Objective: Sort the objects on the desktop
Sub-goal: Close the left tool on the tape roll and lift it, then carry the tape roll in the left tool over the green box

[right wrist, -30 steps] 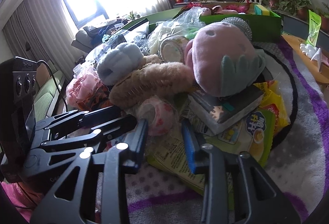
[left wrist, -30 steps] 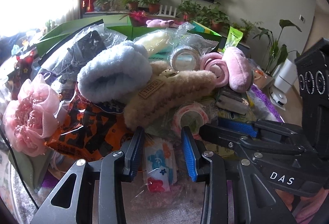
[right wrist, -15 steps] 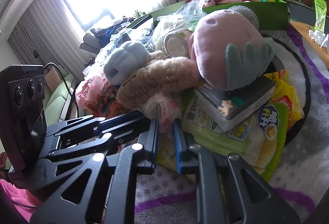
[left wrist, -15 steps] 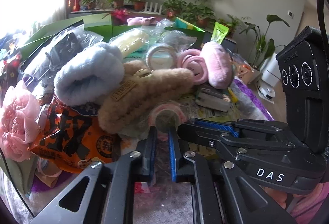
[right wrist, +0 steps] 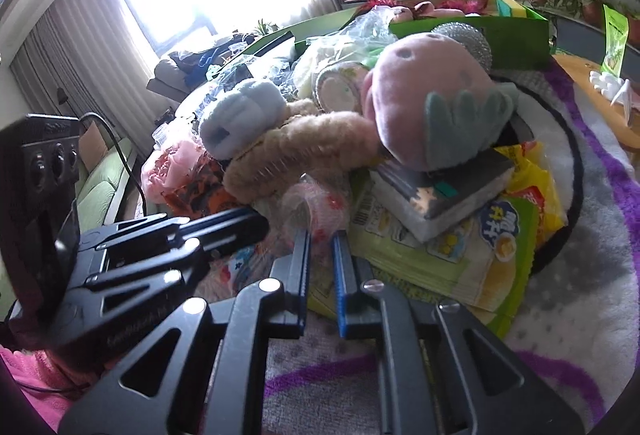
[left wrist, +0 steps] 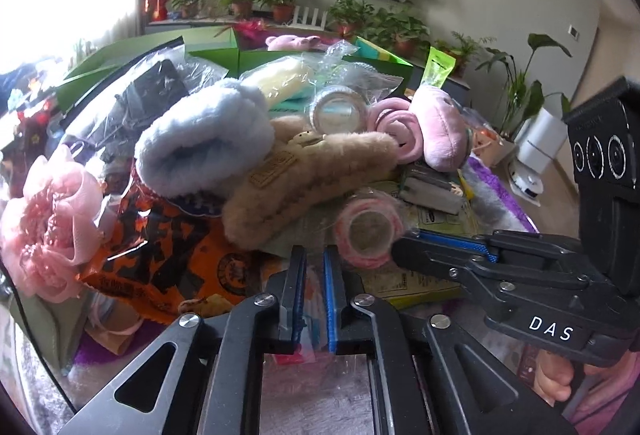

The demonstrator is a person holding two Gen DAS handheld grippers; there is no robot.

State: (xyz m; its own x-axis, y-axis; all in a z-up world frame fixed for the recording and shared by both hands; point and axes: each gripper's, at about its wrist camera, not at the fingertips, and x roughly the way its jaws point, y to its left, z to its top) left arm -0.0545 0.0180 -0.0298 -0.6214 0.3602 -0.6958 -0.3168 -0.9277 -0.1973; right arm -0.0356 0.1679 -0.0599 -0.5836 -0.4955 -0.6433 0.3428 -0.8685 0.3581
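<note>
Both grippers are aimed down at a heap of small goods on a patterned cloth.

The left gripper (left wrist: 315, 275) is held at the near edge of the heap. Its blue-padded fingers (left wrist: 297, 275) are drawn close together, with only a thin slit left between them. A clear-wrapped packet (left wrist: 310, 319) with a blue and red print is seen in that slit, but whether it is pinched cannot be told.

The right gripper (right wrist: 322, 259) is also nearly closed, its fingers (right wrist: 341, 263) parted by a narrow gap. Just ahead of its tips lies a pink tape roll (right wrist: 314, 209) in clear wrap; the wrap reaches into the gap, and a grip on it cannot be confirmed.

In the left view the same roll is seen lying open-end forward, just beside the right gripper's tip. Behind it a tan plush (left wrist: 308, 179) is stretched across the heap, with a blue muff (left wrist: 204, 147) against its left end. A pink flower (left wrist: 48, 219) and an orange bag (left wrist: 168, 255) are found at the left.

On the right, a pink strawberry plush (right wrist: 424, 107) rests on a boxed item (right wrist: 440, 199), which lies on a green snack bag (right wrist: 448, 259). A green box (right wrist: 516, 35) stands behind the heap.
</note>
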